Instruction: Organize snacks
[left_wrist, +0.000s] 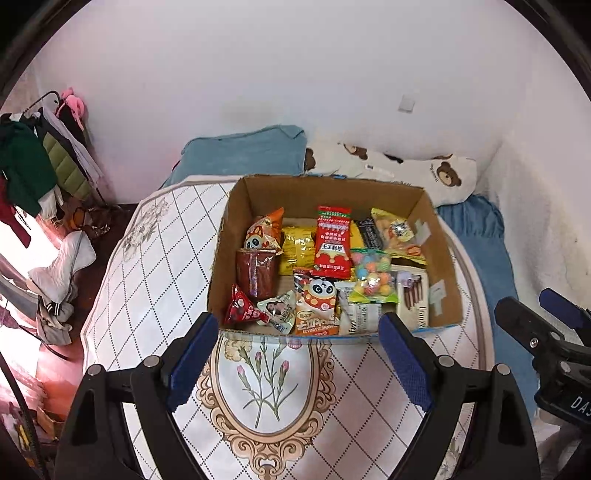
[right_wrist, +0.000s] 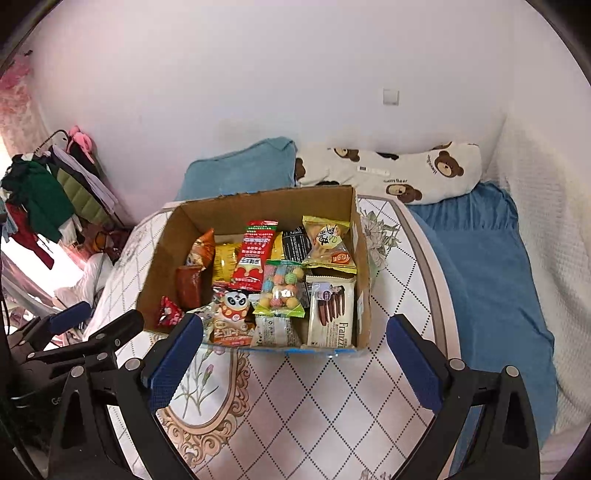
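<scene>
- The left gripper (left_wrist: 299, 354) and the right gripper (right_wrist: 295, 354) are held wide apart, with nothing between the fingers.
- The snacks are kept in a cardboard box (right_wrist: 162, 258) on the table (right_wrist: 332, 398).
- "Franzzi" is read on a white biscuit pack (right_wrist: 330, 314); a red packet (right_wrist: 255, 258) is printed with Chinese characters.

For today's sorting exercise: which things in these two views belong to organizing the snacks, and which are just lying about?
Belongs to the job:
cardboard box
red snack packet
candy bag
panda snack pack
left gripper
right gripper

Just lying about:
bear-print pillow
blue pillow
clothes rack
</scene>
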